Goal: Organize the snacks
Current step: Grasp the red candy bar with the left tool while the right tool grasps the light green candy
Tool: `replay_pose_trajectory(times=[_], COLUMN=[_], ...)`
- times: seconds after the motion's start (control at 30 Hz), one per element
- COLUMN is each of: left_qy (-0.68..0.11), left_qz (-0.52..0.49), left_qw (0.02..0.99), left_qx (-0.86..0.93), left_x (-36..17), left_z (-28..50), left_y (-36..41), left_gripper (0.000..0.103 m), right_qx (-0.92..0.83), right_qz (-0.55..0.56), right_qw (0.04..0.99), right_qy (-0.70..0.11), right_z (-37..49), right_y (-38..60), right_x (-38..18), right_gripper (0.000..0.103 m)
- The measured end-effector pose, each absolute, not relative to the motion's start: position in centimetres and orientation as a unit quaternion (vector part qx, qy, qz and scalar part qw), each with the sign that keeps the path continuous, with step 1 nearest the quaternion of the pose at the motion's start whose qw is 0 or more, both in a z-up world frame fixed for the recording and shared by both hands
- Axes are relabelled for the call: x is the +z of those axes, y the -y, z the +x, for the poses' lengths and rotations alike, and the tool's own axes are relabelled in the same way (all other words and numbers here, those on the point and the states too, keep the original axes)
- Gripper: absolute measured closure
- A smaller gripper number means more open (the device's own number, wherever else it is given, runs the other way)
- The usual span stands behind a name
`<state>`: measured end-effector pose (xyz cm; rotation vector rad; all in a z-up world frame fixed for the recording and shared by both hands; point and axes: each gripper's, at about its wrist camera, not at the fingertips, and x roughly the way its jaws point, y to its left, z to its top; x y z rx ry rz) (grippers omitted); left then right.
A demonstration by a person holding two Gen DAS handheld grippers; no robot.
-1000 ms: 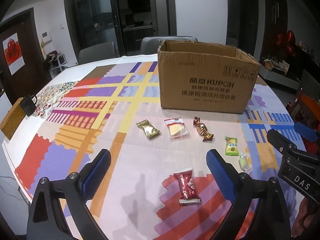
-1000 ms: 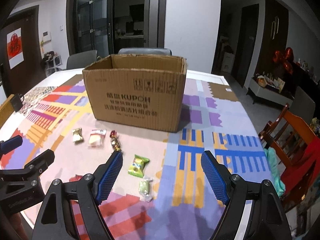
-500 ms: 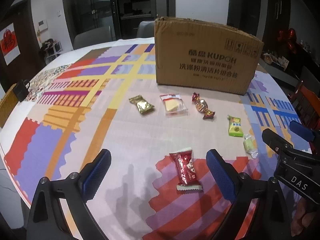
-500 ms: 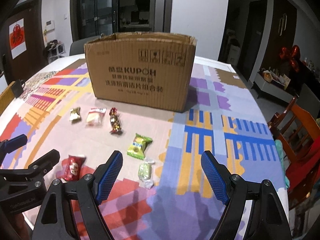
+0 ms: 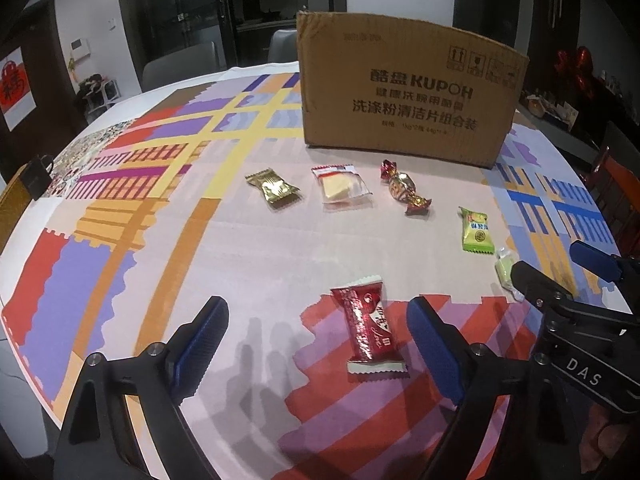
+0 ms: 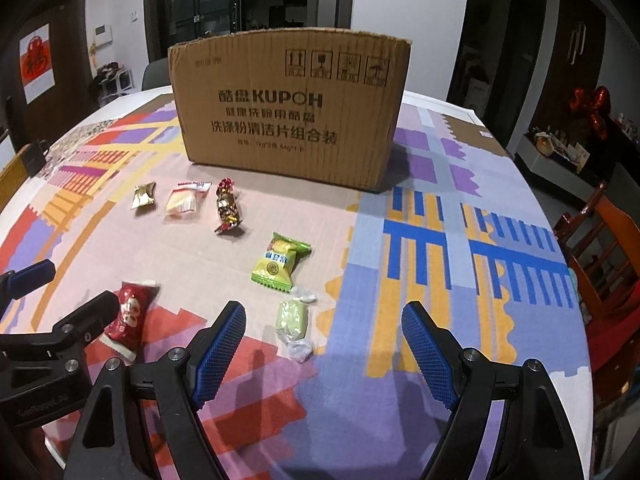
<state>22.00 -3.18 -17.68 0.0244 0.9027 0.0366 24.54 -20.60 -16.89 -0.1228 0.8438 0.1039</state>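
Several wrapped snacks lie on the patterned tablecloth before a cardboard box (image 5: 408, 92) (image 6: 288, 108). A red packet (image 5: 368, 326) (image 6: 130, 314) lies between my left gripper's (image 5: 318, 344) open fingers, nearer the right one. A pale green candy (image 6: 294, 318) (image 5: 505, 268) lies just ahead of my right gripper (image 6: 323, 346), which is open and empty. Farther off lie a green packet (image 5: 476, 230) (image 6: 278, 262), a red-gold twist candy (image 5: 404, 190) (image 6: 228, 208), a clear-wrapped yellow snack (image 5: 340, 188) (image 6: 184, 200) and a gold packet (image 5: 274, 188) (image 6: 144, 196).
The round table's edge (image 5: 24, 344) curves at the left and near side. A wooden chair (image 6: 600, 240) stands at the right. A woven item with a black tag (image 5: 28, 184) sits at the far left. Grey chairs (image 5: 180, 64) stand behind the table.
Both grippers have moved down and forward toward the table. The red packet now lies between the left fingers, and the pale green candy is closer to the right gripper. Both stay open.
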Motion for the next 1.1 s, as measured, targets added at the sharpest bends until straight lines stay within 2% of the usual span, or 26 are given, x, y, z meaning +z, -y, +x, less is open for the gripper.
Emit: replay_pose_trajectory(times=[0.23,0.3,0.37,0.73,0.77,0.9,1.1], left_qy=[-0.453,-0.458,-0.461,-0.472,-0.472,-0.471,-0.475], left_qz=[0.018,0.017,0.018,0.004,0.003,0.011,0.015], left_qw=[0.891,0.889,0.887,0.882,0.882,0.882,0.88], left_qx=[0.012,0.013,0.015,0.004,-0.001,-0.013,-0.016], left_x=[-19.0,-19.3,-19.5,-20.3,-20.3,-20.1,-20.0], left_z=[22.6,22.8,22.9,23.2,23.2,23.3,23.2], left_y=[4.2,4.2,4.3,4.1,4.2,4.9,5.0], left_gripper=[0.024,0.029,0.029,0.048,0.055,0.08,0.081], right_qx=[0.055,0.057,0.06,0.074,0.075,0.078,0.073], right_qz=[-0.062,-0.059,-0.057,-0.061,-0.059,-0.055,-0.047], right_qw=[0.905,0.902,0.9,0.895,0.895,0.894,0.894], right_qy=[-0.418,-0.423,-0.427,-0.436,-0.436,-0.437,-0.44], right_z=[25.1,25.4,25.6,25.9,25.9,26.1,26.1], right_y=[20.6,20.7,20.7,19.8,19.7,19.8,20.2], right_x=[-17.8,-18.1,-18.4,-19.4,-19.4,-19.4,-19.2], right_gripper=[0.026,0.033,0.038,0.059,0.061,0.082,0.082])
